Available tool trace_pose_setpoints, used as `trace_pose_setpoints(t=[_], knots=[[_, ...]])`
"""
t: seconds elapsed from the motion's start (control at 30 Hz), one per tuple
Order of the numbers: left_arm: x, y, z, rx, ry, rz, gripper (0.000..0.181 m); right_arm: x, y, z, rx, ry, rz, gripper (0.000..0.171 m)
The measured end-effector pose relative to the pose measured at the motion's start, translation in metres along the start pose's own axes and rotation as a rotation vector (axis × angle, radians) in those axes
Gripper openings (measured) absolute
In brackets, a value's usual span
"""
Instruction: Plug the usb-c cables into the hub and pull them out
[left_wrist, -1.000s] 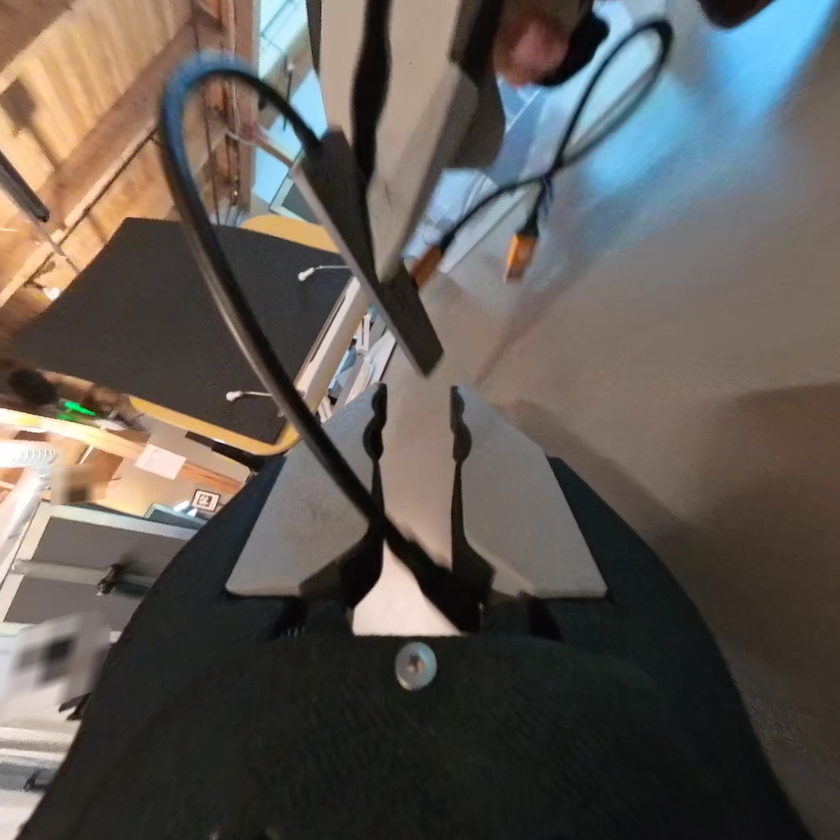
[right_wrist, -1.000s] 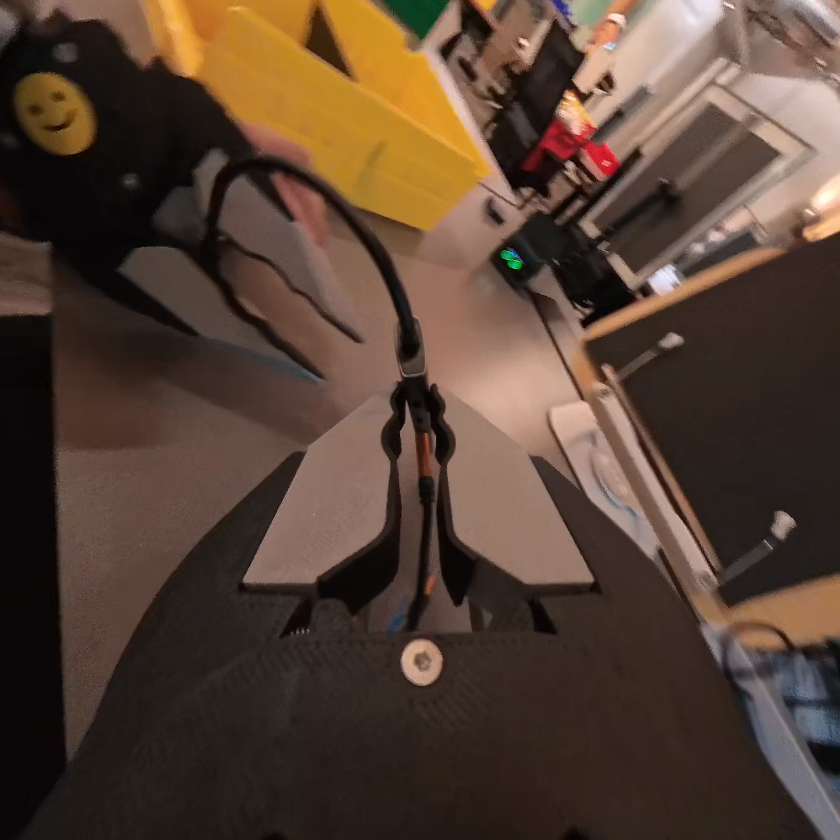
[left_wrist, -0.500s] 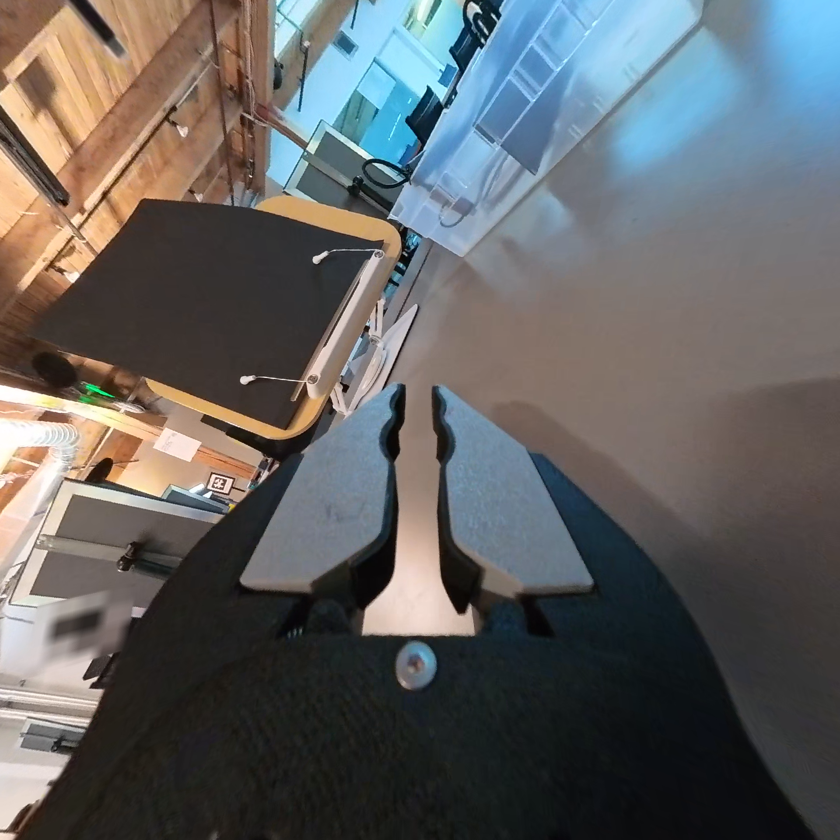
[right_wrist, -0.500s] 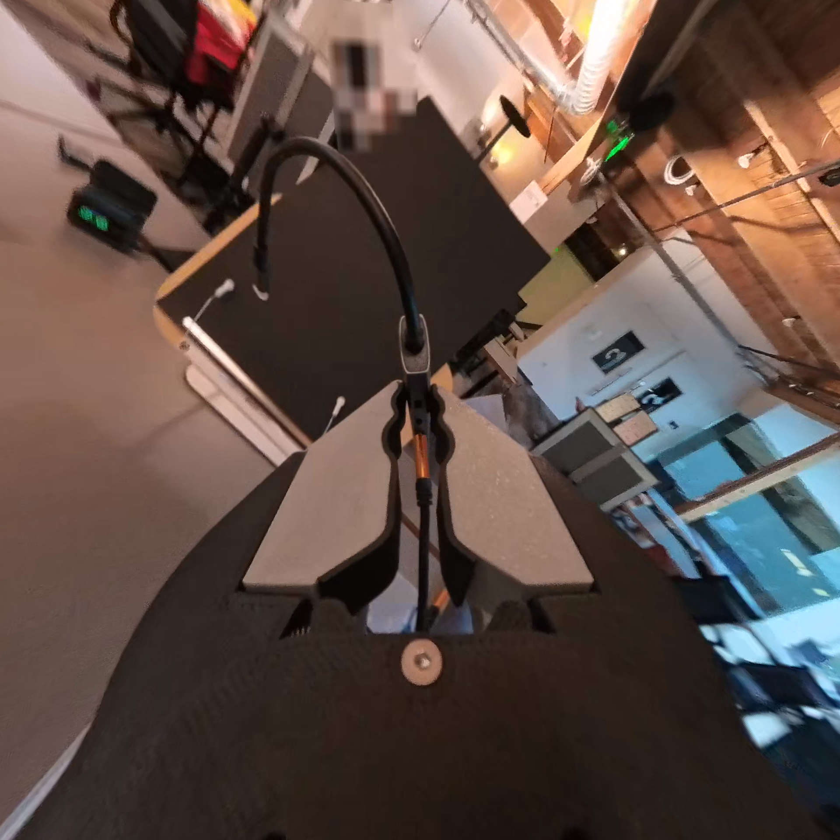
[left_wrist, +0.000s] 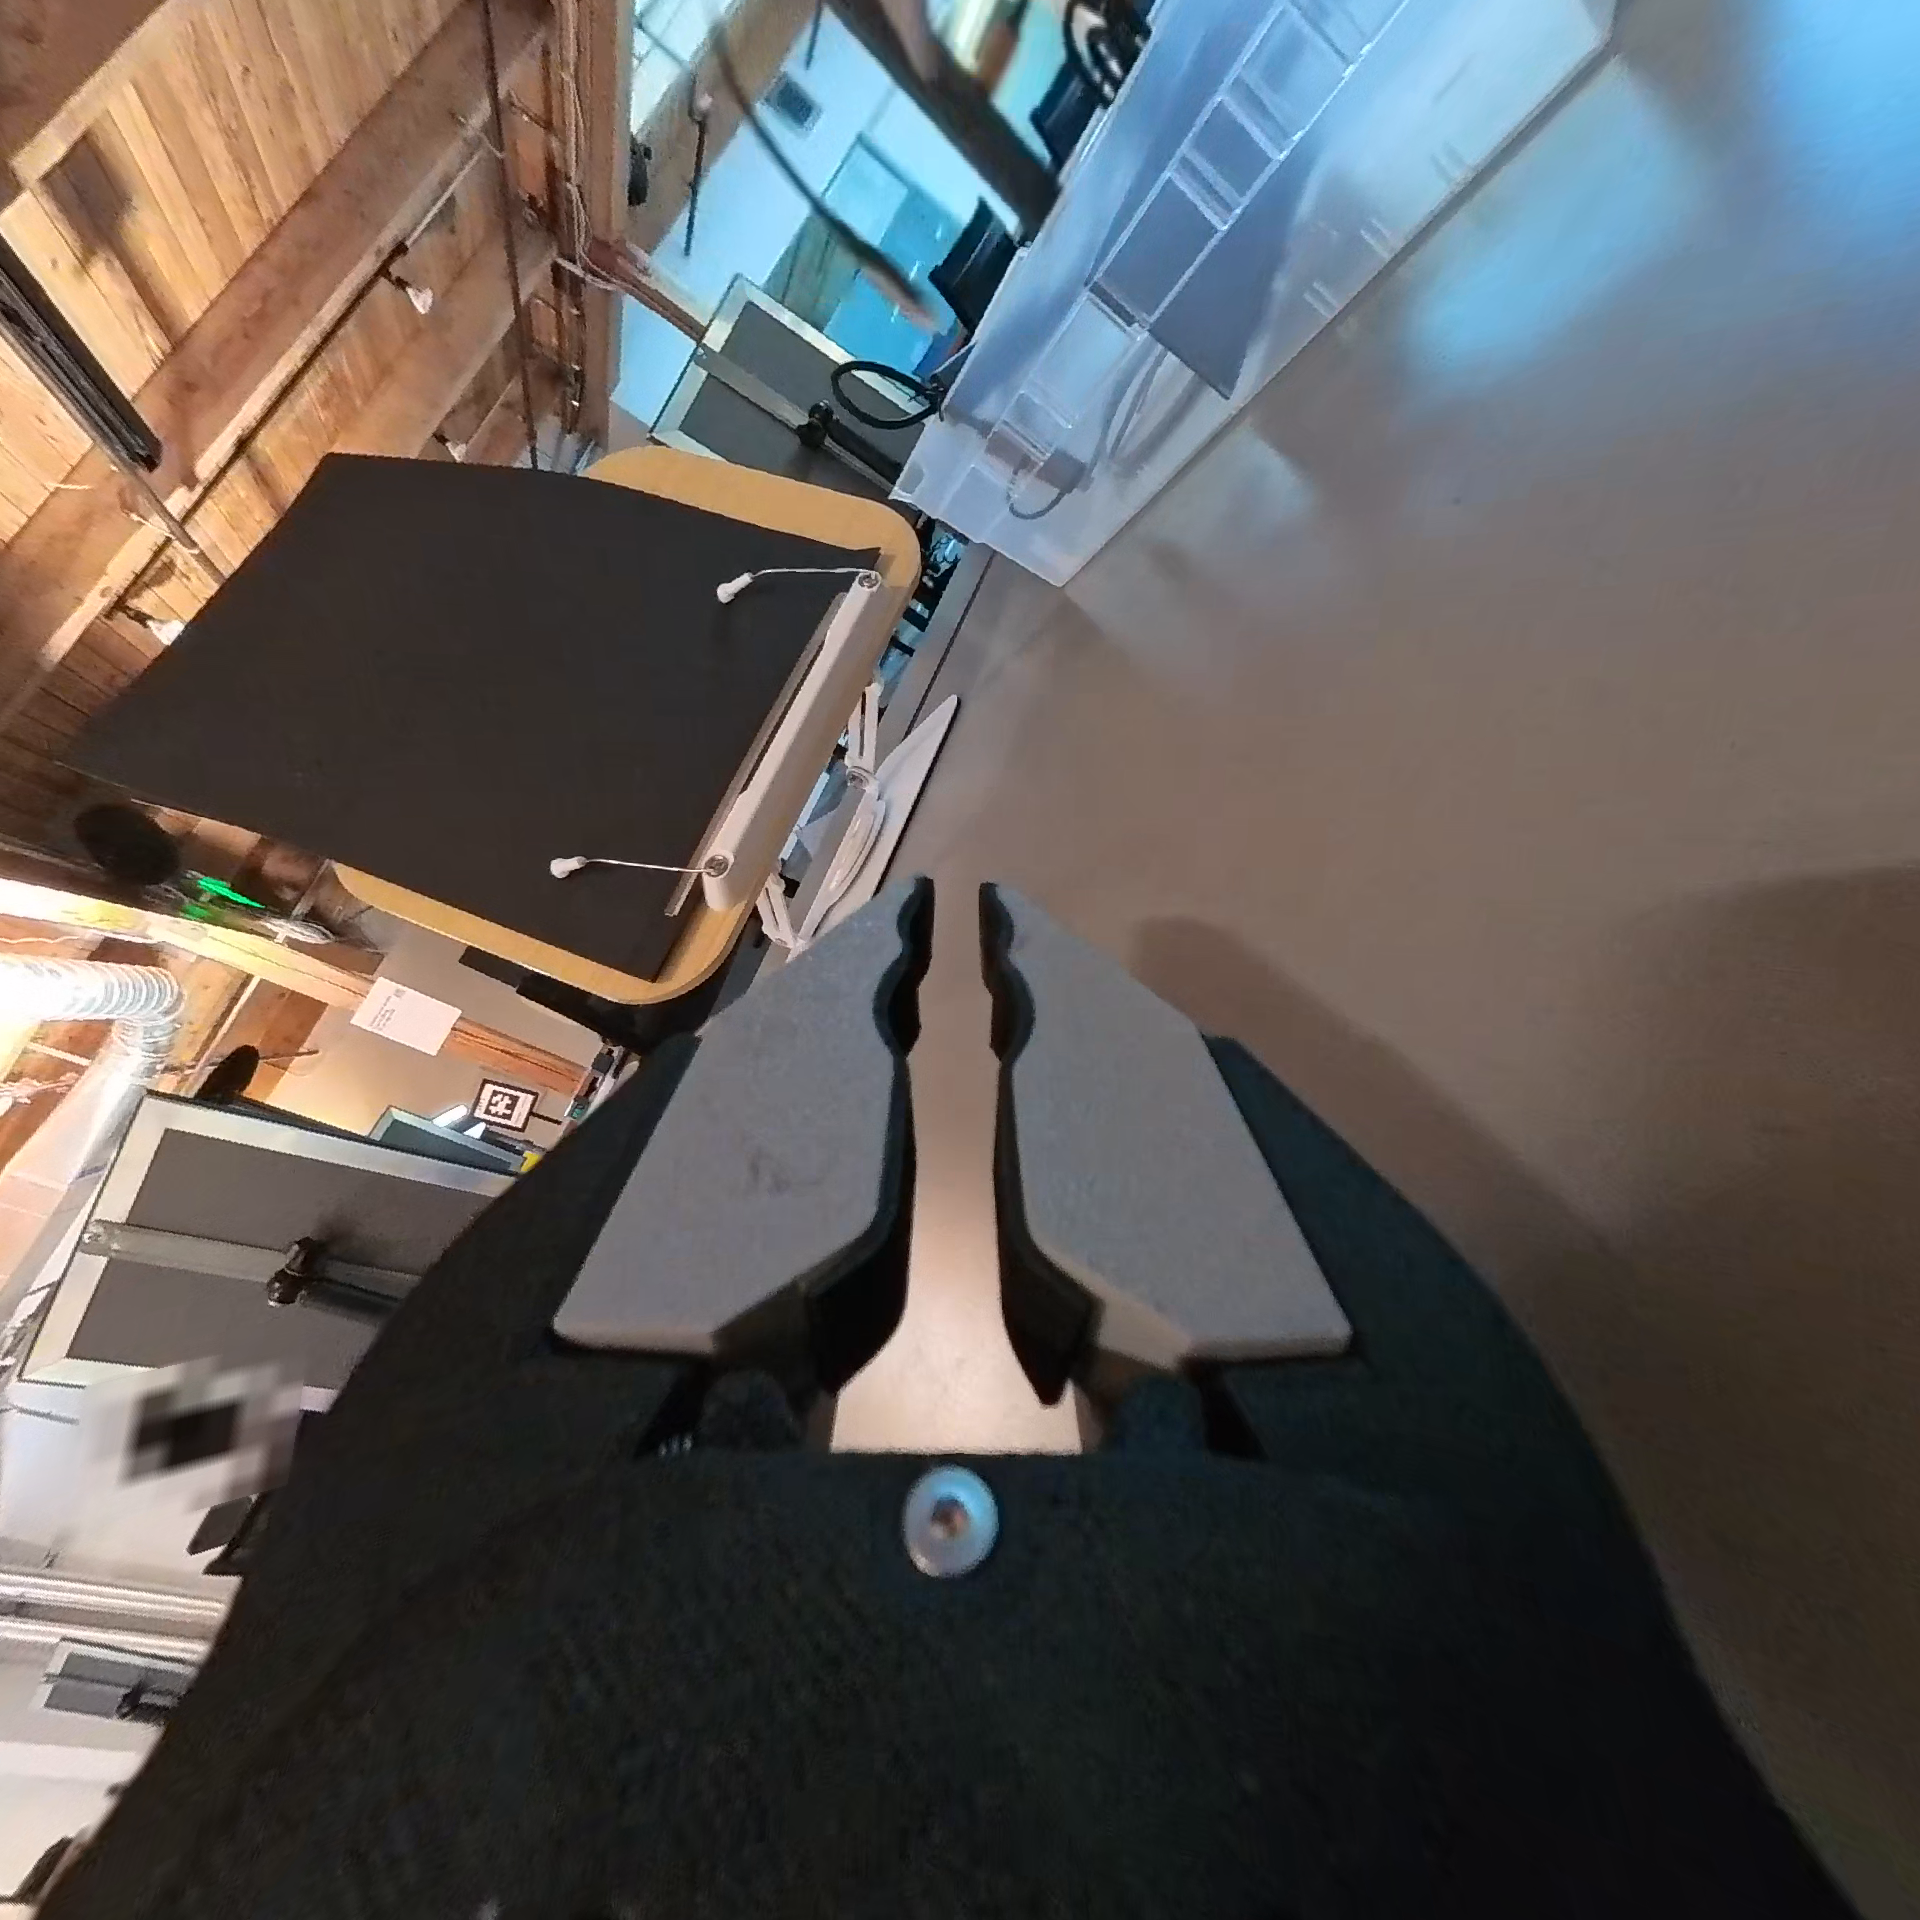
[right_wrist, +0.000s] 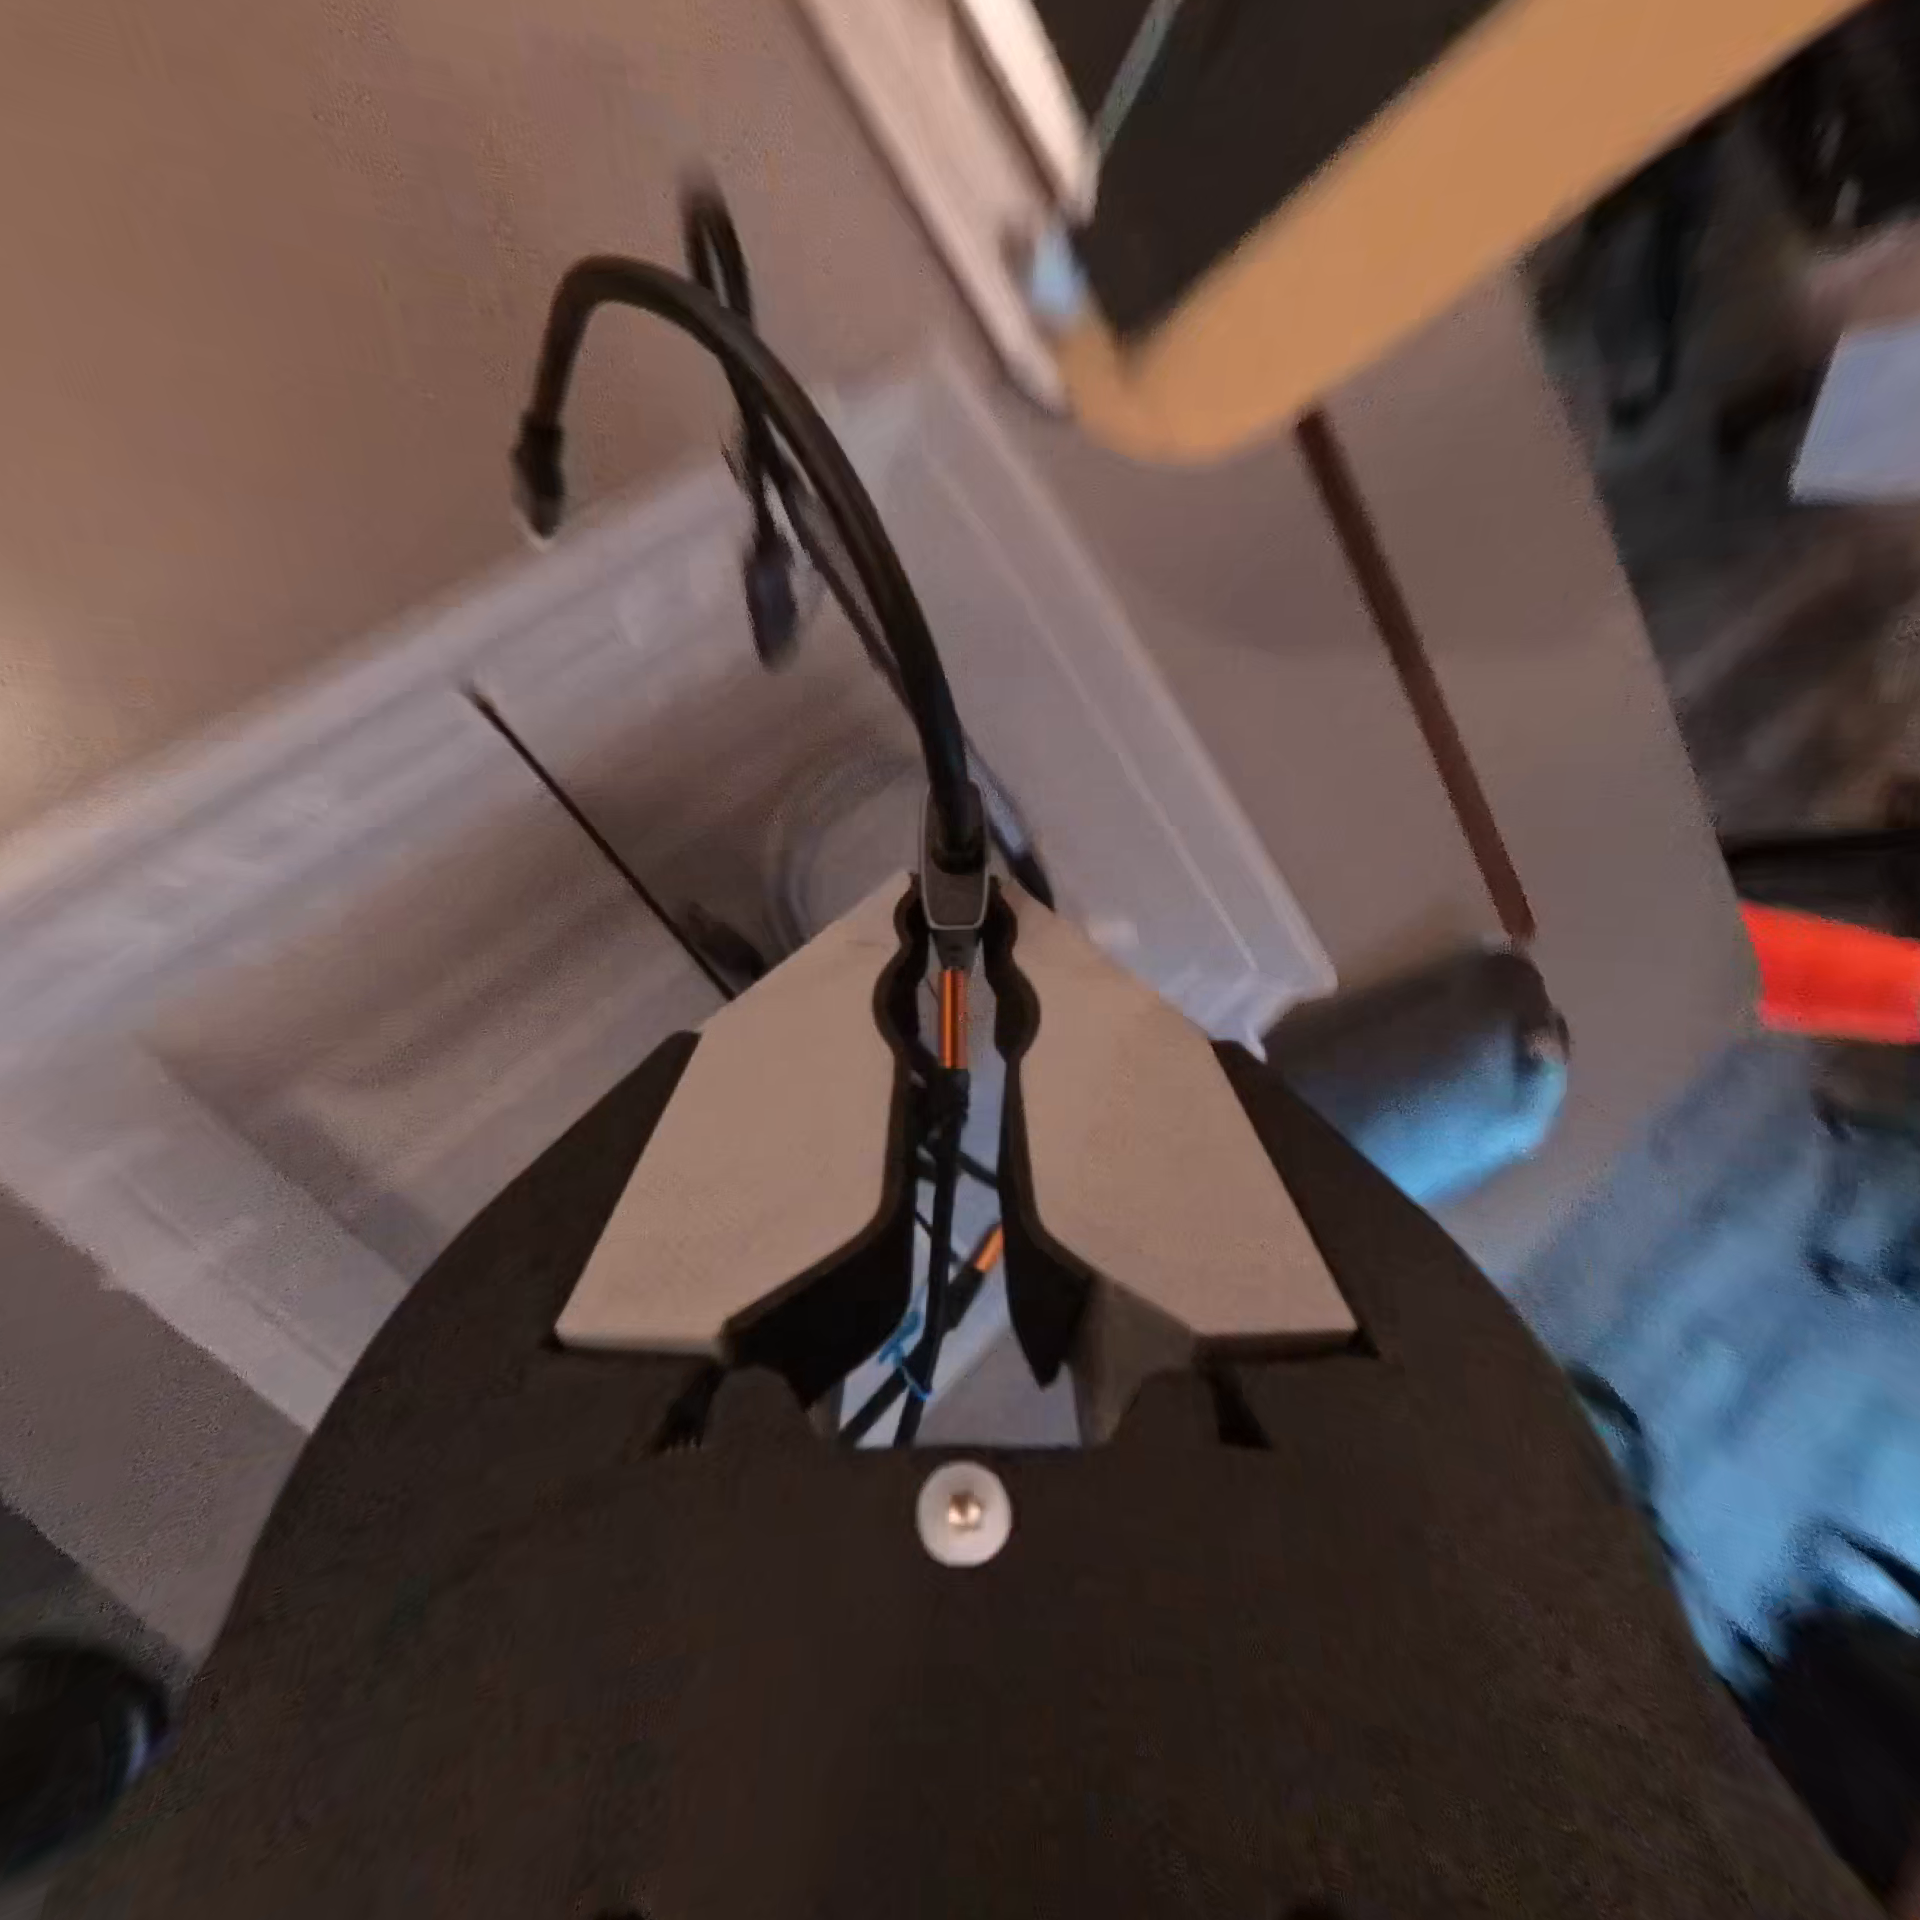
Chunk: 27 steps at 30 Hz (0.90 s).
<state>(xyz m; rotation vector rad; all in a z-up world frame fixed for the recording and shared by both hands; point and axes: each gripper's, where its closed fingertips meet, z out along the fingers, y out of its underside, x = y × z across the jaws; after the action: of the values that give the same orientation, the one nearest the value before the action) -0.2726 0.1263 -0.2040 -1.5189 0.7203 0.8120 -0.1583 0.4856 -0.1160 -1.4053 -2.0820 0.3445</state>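
My right gripper (right_wrist: 954, 906) is shut on a USB-C cable: an orange-collared plug (right_wrist: 954, 1023) sits between the fingers, joined at the tips to a grey metal connector (right_wrist: 951, 883). From it a black cable (right_wrist: 831, 468) arcs up and left to a loose end (right_wrist: 540, 457); a second, blurred cable hangs beside it. More cable trails back under the fingers. My left gripper (left_wrist: 956, 906) has its jaws nearly together with nothing between them, held over the grey table (left_wrist: 1455, 727). I cannot make out the hub in either view.
A clear plastic bin (left_wrist: 1195, 260) stands at the table's far edge and also shows blurred below my right gripper (right_wrist: 1091, 727). A black panel with a wooden rim (left_wrist: 468, 675) stands past the table edge (right_wrist: 1299, 260). The right wrist view is motion-blurred.
A second ago a black cable ran between my left jaws; it is gone and the jaws have narrowed. My right gripper has swung with its cable from facing the room to over the clear bin.
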Motion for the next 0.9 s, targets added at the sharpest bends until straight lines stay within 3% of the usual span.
trace_pose_setpoints(t=[0.1, 0.27, 0.4, 0.57, 0.67, 0.77, 0.9], knots=[[0.0, 0.001, 0.0, -0.003, -0.002, -0.001, 0.006, 0.001, 0.035, 0.038, -0.313, 0.066, -0.117, 0.008], [0.0, 0.002, 0.001, -0.013, -0.008, 0.016, 0.005, -0.016, 0.03, 0.102, -0.447, 0.066, -0.146, 0.009], [0.0, 0.002, 0.001, -0.015, -0.011, 0.02, 0.005, -0.016, 0.042, 0.118, -0.63, 0.105, -0.248, 0.01], [0.001, 0.002, 0.0, -0.007, -0.002, 0.019, 0.005, -0.011, 0.024, 0.1, -0.514, 0.111, -0.153, 0.019], [0.002, 0.002, 0.0, -0.008, 0.003, 0.024, 0.005, -0.007, 0.012, 0.077, -0.425, 0.115, -0.089, 0.047], [0.002, 0.002, 0.0, -0.008, 0.003, 0.022, 0.005, -0.002, 0.002, 0.055, -0.387, 0.157, -0.095, 0.046], [0.002, 0.002, 0.001, -0.013, 0.001, 0.028, 0.005, -0.019, -0.043, 0.044, -0.26, 0.156, -0.12, 0.047]])
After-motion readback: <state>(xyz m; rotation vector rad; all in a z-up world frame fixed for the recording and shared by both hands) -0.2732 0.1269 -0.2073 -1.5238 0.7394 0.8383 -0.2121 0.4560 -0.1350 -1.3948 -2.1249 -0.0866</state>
